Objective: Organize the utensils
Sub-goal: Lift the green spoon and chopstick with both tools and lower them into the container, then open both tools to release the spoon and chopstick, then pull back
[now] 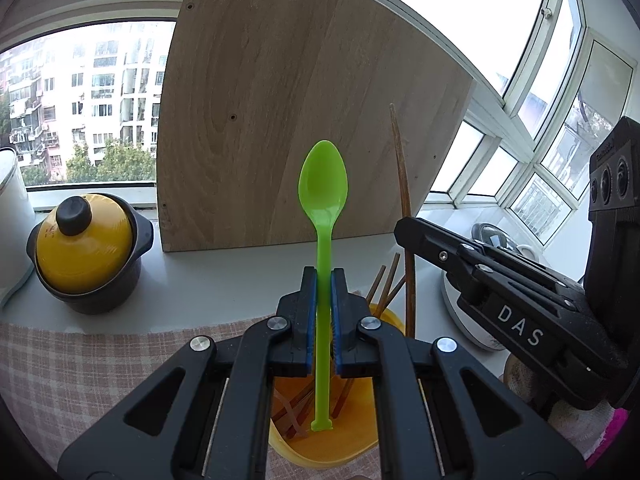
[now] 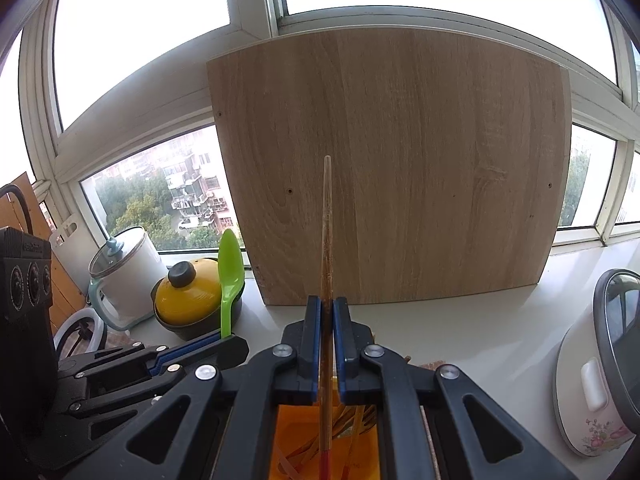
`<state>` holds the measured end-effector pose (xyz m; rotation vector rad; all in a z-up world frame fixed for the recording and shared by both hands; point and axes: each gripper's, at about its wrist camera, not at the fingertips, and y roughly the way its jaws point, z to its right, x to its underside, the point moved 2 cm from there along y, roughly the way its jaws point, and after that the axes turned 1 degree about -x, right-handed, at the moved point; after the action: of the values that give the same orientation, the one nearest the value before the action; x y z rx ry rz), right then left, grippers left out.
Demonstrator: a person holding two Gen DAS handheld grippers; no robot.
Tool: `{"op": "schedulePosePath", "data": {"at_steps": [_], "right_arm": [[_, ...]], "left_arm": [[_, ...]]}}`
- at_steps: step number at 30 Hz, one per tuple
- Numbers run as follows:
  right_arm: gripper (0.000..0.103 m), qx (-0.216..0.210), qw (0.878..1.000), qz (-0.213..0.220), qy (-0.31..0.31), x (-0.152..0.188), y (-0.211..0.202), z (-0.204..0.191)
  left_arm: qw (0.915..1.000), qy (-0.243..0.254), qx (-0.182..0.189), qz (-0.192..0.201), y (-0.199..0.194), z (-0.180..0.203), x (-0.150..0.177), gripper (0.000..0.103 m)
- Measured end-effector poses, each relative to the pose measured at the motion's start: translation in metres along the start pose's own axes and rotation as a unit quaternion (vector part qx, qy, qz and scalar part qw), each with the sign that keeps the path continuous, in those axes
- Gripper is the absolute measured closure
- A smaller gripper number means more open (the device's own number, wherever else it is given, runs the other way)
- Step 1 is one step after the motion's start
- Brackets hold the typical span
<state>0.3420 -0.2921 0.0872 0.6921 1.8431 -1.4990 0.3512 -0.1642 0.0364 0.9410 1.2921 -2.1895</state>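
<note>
My left gripper [image 1: 323, 276] is shut on a green plastic spoon [image 1: 323, 184], held upright with the bowl up and the handle end inside an orange cup [image 1: 320, 446]. The cup holds several wooden chopsticks [image 1: 382, 286]. My right gripper [image 2: 327, 306] is shut on one wooden chopstick [image 2: 327, 232], held upright over the same orange cup [image 2: 286, 444]. The right gripper shows at the right of the left wrist view [image 1: 404, 230], with its chopstick [image 1: 402, 176]. The spoon also shows in the right wrist view [image 2: 230, 268], with the left gripper [image 2: 236, 346] below it.
A wooden board [image 1: 304, 112] leans against the window behind the cup. A yellow-lidded black pot [image 1: 86, 246] and a white cooker [image 2: 124, 272] stand on the sill at the left. A white rice cooker [image 2: 596, 372] stands at the right. A checked cloth [image 1: 80, 364] covers the table.
</note>
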Motion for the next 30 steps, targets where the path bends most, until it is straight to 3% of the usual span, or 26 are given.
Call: {"op": "schedulePosePath", "data": {"at_steps": [12, 13, 14, 16, 19, 21, 23, 30], "right_arm": [[0.098, -0.010, 1.000, -0.026, 0.011, 0.023, 0.008, 0.016], [0.092, -0.010, 0.999, -0.029, 0.012, 0.025, 0.008, 0.016], [0.080, -0.011, 0.999, -0.030, 0.014, 0.027, 0.008, 0.017], [0.071, -0.011, 0.999, -0.029, 0.016, 0.030, 0.005, 0.019], [0.070, -0.014, 0.999, -0.032, 0.017, 0.032, -0.001, 0.019], [0.063, -0.016, 0.999, -0.033, 0.014, 0.034, -0.007, 0.018], [0.048, -0.018, 0.999, -0.031, 0.007, 0.037, -0.015, 0.015], [0.020, -0.037, 0.999, -0.018, -0.030, 0.053, -0.051, -0.001]], "left_arm": [[0.9999, 0.011, -0.008, -0.011, 0.000, -0.003, 0.014, 0.098], [0.9998, 0.011, -0.009, -0.012, -0.002, -0.003, 0.015, 0.098], [0.9998, 0.011, -0.011, -0.016, -0.003, -0.003, 0.015, 0.097], [0.9998, 0.007, -0.007, -0.020, -0.007, -0.004, 0.016, 0.083], [0.9998, 0.006, -0.006, -0.018, -0.016, -0.005, 0.017, 0.082], [0.9999, 0.005, -0.005, -0.016, -0.025, -0.007, 0.019, 0.082], [0.9999, 0.007, -0.006, -0.013, -0.035, -0.010, 0.022, 0.082], [0.9997, 0.006, -0.020, -0.013, -0.079, -0.030, 0.043, 0.082]]}}
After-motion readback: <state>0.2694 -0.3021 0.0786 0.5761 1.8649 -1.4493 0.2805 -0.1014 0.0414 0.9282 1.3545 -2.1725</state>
